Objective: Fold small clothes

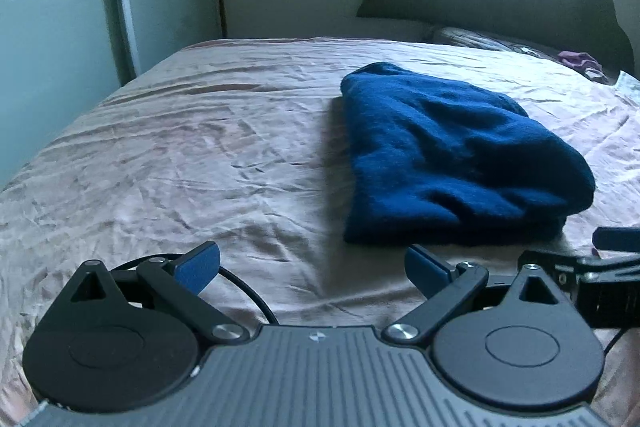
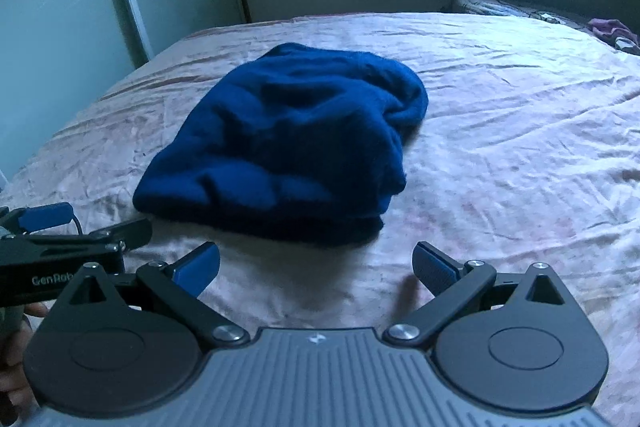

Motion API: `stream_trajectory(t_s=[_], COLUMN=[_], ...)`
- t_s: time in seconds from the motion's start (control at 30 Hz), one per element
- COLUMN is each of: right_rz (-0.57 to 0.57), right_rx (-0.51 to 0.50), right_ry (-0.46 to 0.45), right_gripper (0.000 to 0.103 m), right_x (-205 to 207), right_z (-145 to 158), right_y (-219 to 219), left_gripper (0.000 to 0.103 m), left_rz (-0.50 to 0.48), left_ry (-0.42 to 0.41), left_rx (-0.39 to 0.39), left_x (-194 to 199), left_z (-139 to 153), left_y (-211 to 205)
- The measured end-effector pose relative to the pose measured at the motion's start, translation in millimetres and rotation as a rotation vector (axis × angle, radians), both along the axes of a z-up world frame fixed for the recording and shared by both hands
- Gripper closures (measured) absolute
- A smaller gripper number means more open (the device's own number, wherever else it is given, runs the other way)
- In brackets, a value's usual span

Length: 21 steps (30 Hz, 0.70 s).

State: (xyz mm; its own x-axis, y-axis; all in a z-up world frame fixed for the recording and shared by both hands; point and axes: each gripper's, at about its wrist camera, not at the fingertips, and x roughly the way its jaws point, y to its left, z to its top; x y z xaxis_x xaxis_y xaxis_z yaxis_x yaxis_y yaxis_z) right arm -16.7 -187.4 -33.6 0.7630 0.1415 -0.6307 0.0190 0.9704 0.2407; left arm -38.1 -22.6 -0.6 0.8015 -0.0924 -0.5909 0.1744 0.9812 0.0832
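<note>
One blue garment [image 2: 288, 143] — folded, lengthwise away, flat

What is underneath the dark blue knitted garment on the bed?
The folded dark blue knitted garment lies directly on the wrinkled pink satin bedsheet, which shows all around it. Whatever sits beneath or between its layers is covered and cannot be seen.

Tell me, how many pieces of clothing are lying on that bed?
2 that I can see. A blue garment lies folded mid-bed, just ahead of both open claws. A small purple item sits far off by the headboard; it's too blurred to identify. More may lie out of view.
</note>
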Motion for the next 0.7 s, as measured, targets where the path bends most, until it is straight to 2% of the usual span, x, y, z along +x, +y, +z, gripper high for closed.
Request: stream_trajectory(t_s=[0.17, 0.43, 0.7], right_rz=[-0.006, -0.033, -0.032], right_rx=[-0.02, -0.124, -0.134], right_ry=[-0.003, -0.034, -0.04], right_gripper=[0.0, 0.0, 0.0], right_x=[0, 4, 3], right_z=[-5, -19, -21], right_y=[3, 11, 10], left_gripper=[0.003, 0.0, 0.0], left_rz=[0.018, 0.04, 0.041], left_ry=[-0.022, -0.019, -0.008], left_rx=[0.023, 0.025, 0.032], left_x=[2, 4, 6], left_z=[-5, -14, -17], left_y=[-3, -4, -6])
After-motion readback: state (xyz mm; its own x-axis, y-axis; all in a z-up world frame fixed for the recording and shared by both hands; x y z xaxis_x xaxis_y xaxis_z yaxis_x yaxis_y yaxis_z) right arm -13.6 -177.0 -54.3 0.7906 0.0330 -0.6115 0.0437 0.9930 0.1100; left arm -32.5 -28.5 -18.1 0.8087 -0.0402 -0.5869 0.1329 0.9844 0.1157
